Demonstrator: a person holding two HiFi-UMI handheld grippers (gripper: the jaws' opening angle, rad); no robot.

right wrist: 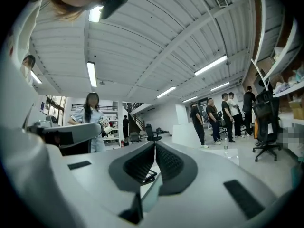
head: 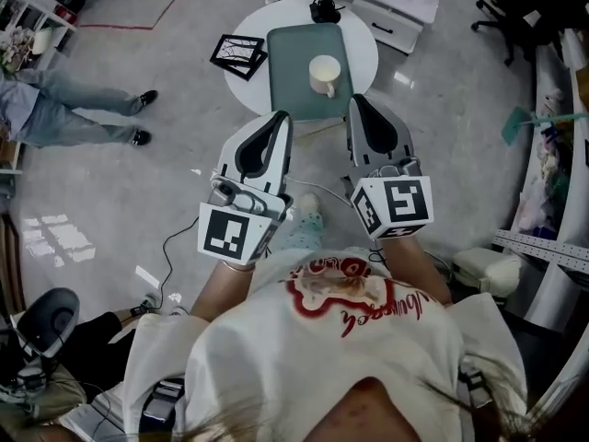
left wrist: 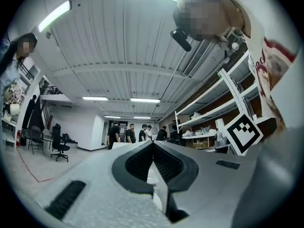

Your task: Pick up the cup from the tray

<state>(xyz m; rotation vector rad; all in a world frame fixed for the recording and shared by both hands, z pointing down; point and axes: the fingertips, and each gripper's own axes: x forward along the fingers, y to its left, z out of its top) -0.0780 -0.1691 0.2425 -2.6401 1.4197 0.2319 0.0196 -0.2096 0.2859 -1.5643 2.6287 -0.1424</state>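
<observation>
In the head view a white cup [head: 324,74] with a handle stands on a green tray [head: 294,81], which lies on a small round white table [head: 366,52]. Both grippers are held up in front of the person's chest, short of the table and apart from the cup. My left gripper [head: 282,116] has its jaws shut with nothing between them, its tip near the tray's near left corner. My right gripper [head: 356,100] is shut and empty too, just right of the tray's near edge. The left gripper view [left wrist: 153,148] and the right gripper view [right wrist: 154,146] show closed jaws against the room; the cup is not in either.
A black picture frame [head: 237,55] leans at the table's left edge and a small black device [head: 323,10] sits at its far edge. A white drawer unit [head: 391,24] stands behind. A seated person's legs [head: 83,109] stretch in from the left. Cables [head: 170,247] run over the floor.
</observation>
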